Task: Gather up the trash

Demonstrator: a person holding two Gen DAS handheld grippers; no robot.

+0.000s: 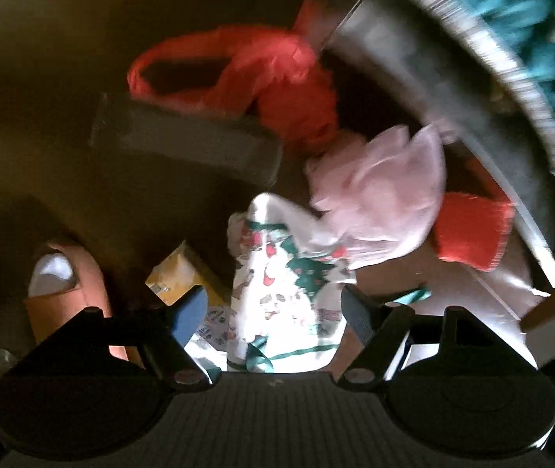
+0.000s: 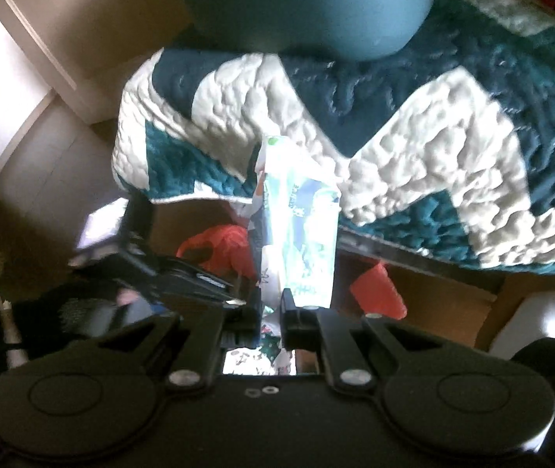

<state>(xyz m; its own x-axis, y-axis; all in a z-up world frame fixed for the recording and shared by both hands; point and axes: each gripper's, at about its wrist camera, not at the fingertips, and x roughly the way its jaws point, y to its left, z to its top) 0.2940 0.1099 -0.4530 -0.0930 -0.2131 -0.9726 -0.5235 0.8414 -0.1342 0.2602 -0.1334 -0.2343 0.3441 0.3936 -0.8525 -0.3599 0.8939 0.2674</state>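
In the left wrist view I look down into a brown cardboard box (image 1: 63, 78). My left gripper (image 1: 273, 312) is open. A white wrapper with a green and red print (image 1: 277, 284) lies between its fingers, and the pads stand clear of it. Around it lie a crumpled pink tissue (image 1: 386, 195), a red plastic bag (image 1: 277, 74), a red scrap (image 1: 468, 234) and a yellow carton (image 1: 176, 277). In the right wrist view my right gripper (image 2: 271, 304) is shut on a white, blue and green printed wrapper (image 2: 297, 226) that sticks up from its jaws above the box.
A bed with a teal and white quilt (image 2: 414, 136) overhangs the box, its frame (image 1: 414, 78) close on the right. A foot in an orange slipper (image 1: 67, 284) stands left of the box. A dark grey block (image 1: 184, 144) lies inside. A blue rounded object (image 2: 297, 7) sits on the quilt.
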